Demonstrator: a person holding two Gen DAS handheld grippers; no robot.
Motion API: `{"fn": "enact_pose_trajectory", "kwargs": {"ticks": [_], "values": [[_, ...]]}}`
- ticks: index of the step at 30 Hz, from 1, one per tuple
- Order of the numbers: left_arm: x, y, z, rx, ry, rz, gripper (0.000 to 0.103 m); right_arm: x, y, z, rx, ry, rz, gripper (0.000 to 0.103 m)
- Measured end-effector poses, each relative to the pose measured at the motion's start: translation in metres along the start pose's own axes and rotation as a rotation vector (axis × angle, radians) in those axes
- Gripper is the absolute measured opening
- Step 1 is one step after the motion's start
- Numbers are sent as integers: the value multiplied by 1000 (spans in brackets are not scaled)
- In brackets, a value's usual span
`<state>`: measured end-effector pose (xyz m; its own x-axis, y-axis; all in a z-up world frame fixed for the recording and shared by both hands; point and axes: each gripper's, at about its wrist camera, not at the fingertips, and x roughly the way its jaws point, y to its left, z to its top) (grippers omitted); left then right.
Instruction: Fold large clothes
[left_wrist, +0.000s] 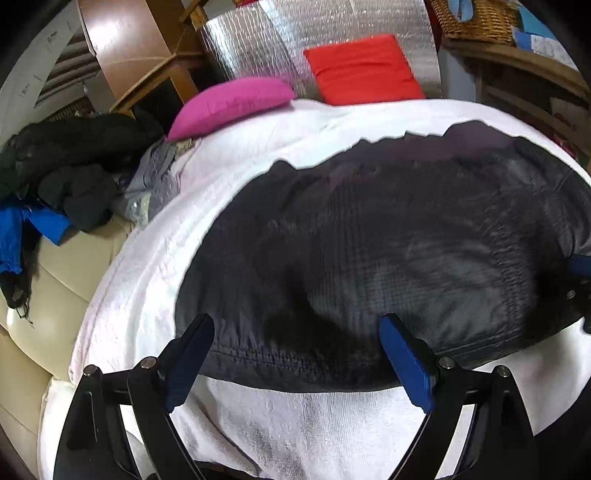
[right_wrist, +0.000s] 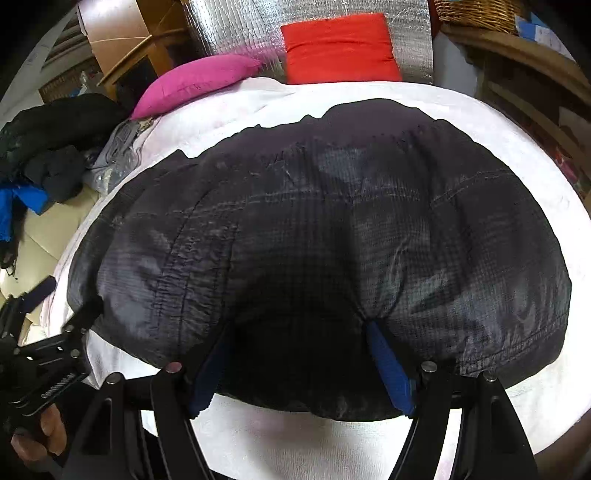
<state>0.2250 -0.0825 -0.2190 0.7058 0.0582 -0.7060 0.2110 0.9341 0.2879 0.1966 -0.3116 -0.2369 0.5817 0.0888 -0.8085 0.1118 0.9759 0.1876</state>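
Note:
A dark quilted jacket (left_wrist: 369, 243) lies spread on a white blanket (left_wrist: 258, 424). It also shows in the right wrist view (right_wrist: 314, 240). My left gripper (left_wrist: 299, 350) is open at the jacket's near hem, its blue-padded fingers wide apart over the left part of the hem. My right gripper (right_wrist: 295, 354) is open with its fingers pushed against the near hem, the puffy fabric bulging between them. The left gripper also shows in the right wrist view (right_wrist: 40, 306) at the jacket's left corner, and the right gripper shows at the right edge of the left wrist view (left_wrist: 580, 280).
A pink cushion (left_wrist: 232, 103) and a red cushion (left_wrist: 364, 68) lie at the blanket's far edge. A pile of dark and blue clothes (left_wrist: 62, 177) sits on the cream sofa (left_wrist: 44, 291) to the left. A wicker basket (left_wrist: 476, 18) and wooden shelf stand at the right.

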Motion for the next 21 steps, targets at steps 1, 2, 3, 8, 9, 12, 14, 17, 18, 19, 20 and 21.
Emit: {"fn": "enact_pose_trajectory", "kwargs": {"ticks": [1,2,3,8,9,12,14,17,18,19,20,21], "values": [[2,0,-1,-4,4,-2,92,-1,0,0,-3,1,0,77],[4,1,-2,-7,6,-5,92,-4,1,1,-7,4,3,76],[4,1,-2,-10,6,-8,92,-7,0,2,-6,1,6,76],[7,3,-2,-18,2,-18,92,-29,-5,6,-31,-71,-48,76],[7,3,-3,-18,2,-20,92,-35,-8,7,-35,-90,-71,76],[9,2,-3,-17,4,-24,92,-48,-25,12,-14,-148,-164,76],[11,2,-3,-14,5,-25,92,-52,-41,16,17,-165,-215,76],[13,2,-3,-12,3,-27,92,-51,-66,18,72,-163,-280,76],[13,3,-3,-14,2,-29,92,-48,-76,17,91,-148,-290,76],[13,2,-3,-14,3,-30,92,-43,-80,18,104,-131,-293,76],[14,2,-3,-14,3,-31,92,-35,-87,17,121,-101,-294,76],[14,2,-3,-13,4,-32,92,-24,-96,15,143,-66,-280,77]]}}
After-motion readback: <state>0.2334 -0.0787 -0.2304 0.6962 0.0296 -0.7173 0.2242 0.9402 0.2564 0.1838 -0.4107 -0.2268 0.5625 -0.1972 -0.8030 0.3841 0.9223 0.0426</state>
